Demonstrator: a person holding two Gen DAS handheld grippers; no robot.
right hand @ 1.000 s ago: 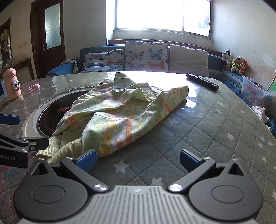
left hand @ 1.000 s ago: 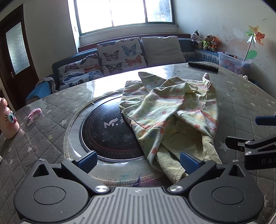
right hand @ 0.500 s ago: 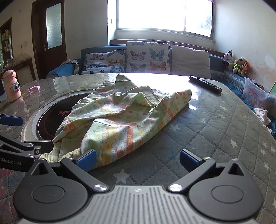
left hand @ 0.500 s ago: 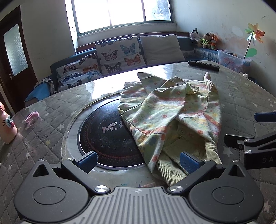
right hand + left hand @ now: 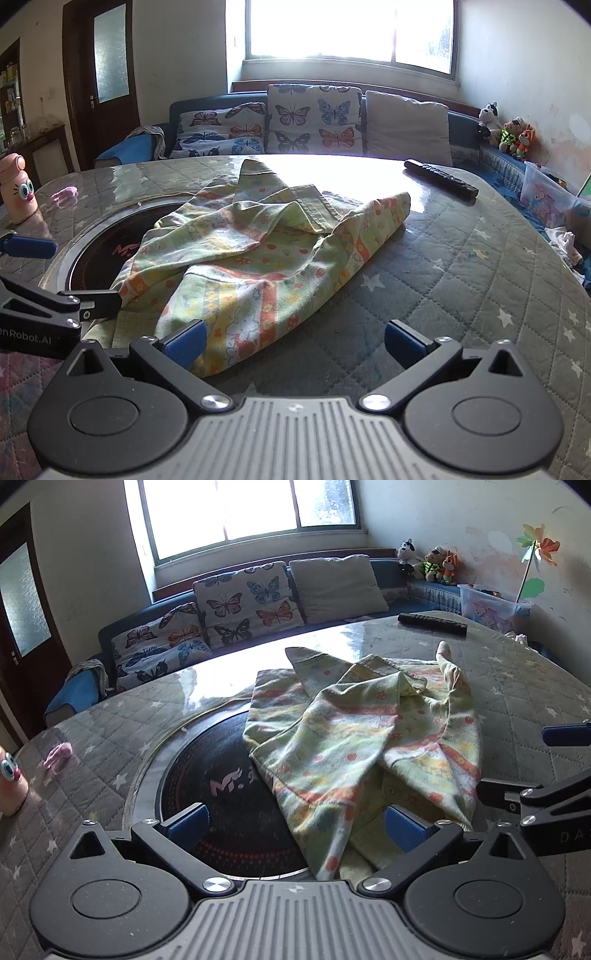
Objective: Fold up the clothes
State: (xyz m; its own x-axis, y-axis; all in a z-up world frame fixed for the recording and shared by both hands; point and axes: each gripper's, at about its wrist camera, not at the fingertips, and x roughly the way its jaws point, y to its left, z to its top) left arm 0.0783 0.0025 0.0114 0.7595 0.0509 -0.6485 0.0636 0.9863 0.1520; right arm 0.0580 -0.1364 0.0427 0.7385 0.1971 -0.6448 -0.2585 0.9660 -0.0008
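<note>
Both the left gripper (image 5: pixel 295 827) and right gripper (image 5: pixel 293 341) are hovering, fingers spread apart, at the crumpled pale-green patterned cotton garment's (image 5: pixel 362 746) near edge on the grey quilted table (image 5: pixel 461 280).

Round table (image 5: pixel 524 686) under a grey quilted cover stitched with stars, glossy where the window (image 5: pixel 351 29) glares across it. Set into the middle, a black glass hob (image 5: pixel 221 794) inside a metal ring. Near the far edge, a black remote control (image 5: pixel 439 179), lying flat. Over at the left rim, a pink cartoon-eyed bottle (image 5: pixel 16 188), upright, and a small pink scrap (image 5: pixel 64 192) just beside it. Behind the table, a blue sofa (image 5: pixel 207 105) with butterfly cushions (image 5: pixel 314 122) and one plain beige cushion (image 5: pixel 406 125). Soft toys (image 5: pixel 428 559) lined up in the corner. Paper pinwheel (image 5: pixel 537 548) above a clear storage box (image 5: pixel 491 607). Dark wooden door (image 5: pixel 107 74) with a frosted pane on the left.
</note>
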